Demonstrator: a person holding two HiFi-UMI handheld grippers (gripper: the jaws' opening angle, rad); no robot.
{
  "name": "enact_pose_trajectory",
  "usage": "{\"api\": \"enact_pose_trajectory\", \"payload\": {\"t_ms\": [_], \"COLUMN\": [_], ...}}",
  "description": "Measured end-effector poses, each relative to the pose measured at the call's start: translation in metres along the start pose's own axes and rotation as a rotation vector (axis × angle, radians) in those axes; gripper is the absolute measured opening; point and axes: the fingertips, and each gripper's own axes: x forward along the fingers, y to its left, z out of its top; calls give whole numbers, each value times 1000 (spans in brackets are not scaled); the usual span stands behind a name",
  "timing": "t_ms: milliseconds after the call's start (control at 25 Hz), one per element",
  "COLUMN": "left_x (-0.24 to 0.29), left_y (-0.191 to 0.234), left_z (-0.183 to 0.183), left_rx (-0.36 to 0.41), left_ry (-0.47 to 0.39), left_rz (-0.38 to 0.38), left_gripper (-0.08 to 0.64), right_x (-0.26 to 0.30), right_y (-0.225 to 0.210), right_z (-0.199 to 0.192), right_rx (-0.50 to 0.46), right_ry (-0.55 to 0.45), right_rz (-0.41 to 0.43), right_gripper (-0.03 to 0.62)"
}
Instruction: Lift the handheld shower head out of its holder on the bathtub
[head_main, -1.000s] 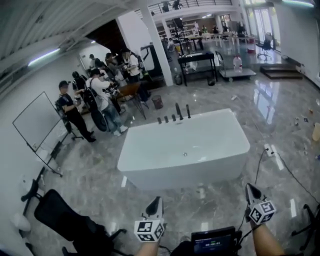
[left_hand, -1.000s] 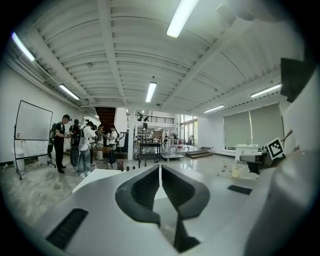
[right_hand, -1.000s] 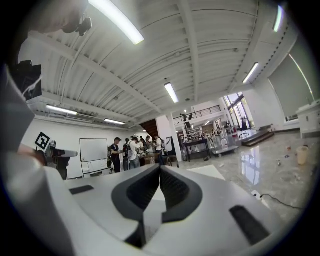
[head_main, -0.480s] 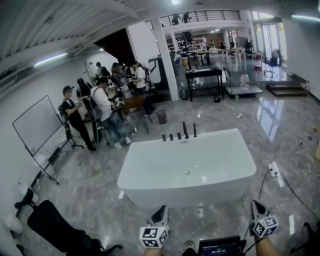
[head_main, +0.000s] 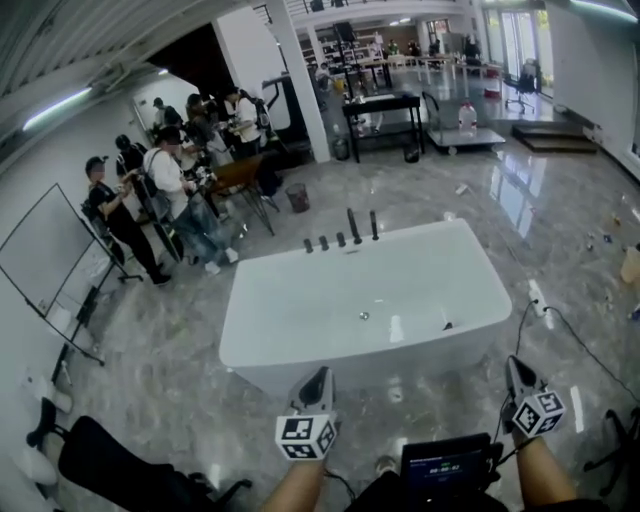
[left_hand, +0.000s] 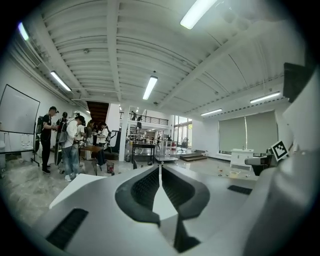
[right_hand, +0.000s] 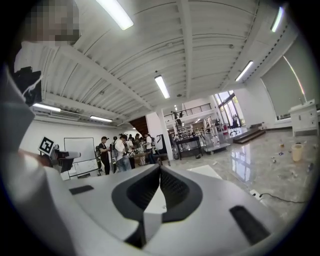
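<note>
A: What's over on the left?

B: A whiteboard (head_main: 40, 262) on a stand; beside it a group of people (head_main: 165, 185); a black office chair (head_main: 110, 458) in the near corner.

A: And the left tongs?

B: The left tongs (head_main: 321, 373) sit low in the head view, just short of the near wall of the white bathtub (head_main: 300, 310); their jaws are pressed together with nothing between them.

A: Where's the shower head?

B: Across the tub, among a row of dark fittings (head_main: 324, 243) standing on the far rim; the handheld shower head (head_main: 353, 225) looks to be one of the two taller stems, upright in its holder, though it's too small to be sure which; it's well apart from both tongs.

A: And the right side?

B: The right tongs (head_main: 517, 364) are closed too and empty, pointing toward the tub's near right corner; further right a white power strip (head_main: 538, 297) lies on the marble floor (head_main: 560, 200) with a dark cable beside it.
</note>
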Motion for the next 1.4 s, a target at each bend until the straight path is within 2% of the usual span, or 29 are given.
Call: {"api": "enact_pose_trajectory", "payload": {"t_ms": [160,360,480,600,720,1160,1400], "left_x": [33,67,89,101,109,142,184], "left_y": [35,85,94,96,109,162,172], "left_z": [14,5,1,1,1,2,4], "left_rx": [14,1,-27,-18,-20,-33,-15], "left_ry": [-20,-16,-2,7,9,7,17], "left_rz": [-15,-6,-13,-36,-20,49,63], "left_gripper": [21,21,21,21,21,21,21], "right_x": [39,91,111,118,132,244,298], "right_y": [5,25,29,21,14,36,19], "right_z": [-3,-21,-24,-21,-26,-27,-16], "right_rx": [23,46,49,53,78,52,46], "right_ry": [4,10,34,40,44,53,52], "right_rz": [-17,-33,-27,-49,-63,43,80], "right_gripper": [6,6,6,6,6,6,6]}}
